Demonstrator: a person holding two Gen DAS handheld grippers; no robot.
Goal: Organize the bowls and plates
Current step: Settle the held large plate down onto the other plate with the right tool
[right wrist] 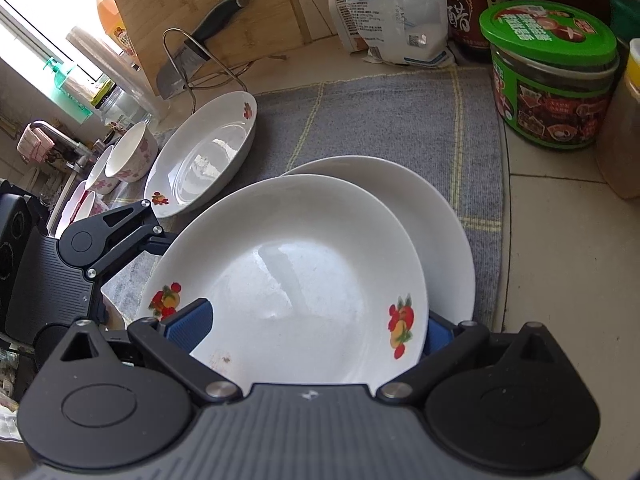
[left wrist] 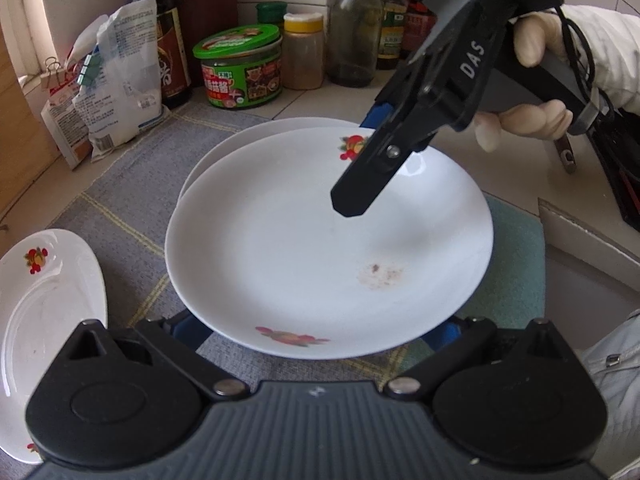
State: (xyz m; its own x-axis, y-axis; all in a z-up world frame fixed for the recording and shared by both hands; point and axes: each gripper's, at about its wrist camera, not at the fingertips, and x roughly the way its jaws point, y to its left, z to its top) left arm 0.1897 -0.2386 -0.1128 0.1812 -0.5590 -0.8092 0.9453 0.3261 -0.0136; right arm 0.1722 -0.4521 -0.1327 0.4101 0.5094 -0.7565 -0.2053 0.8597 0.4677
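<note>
The top plate (left wrist: 328,240), white with fruit prints, lies tilted on a second plate (right wrist: 436,208) over a grey checked cloth (left wrist: 132,184) on a tiled kitchen counter (left wrist: 516,168). A third plate (right wrist: 204,156) sits to the side, with flowered bowls (right wrist: 128,152) beyond it, near a knife (right wrist: 188,60) and a green-lidded jar (right wrist: 552,76). The right claw (right wrist: 308,324) grips the top plate's rim between its blue pads. The left claw (left wrist: 320,332) stands wide around the near rim; whether it touches, I cannot tell. A gloved hand (left wrist: 528,80) holds the right claw's handle
</note>
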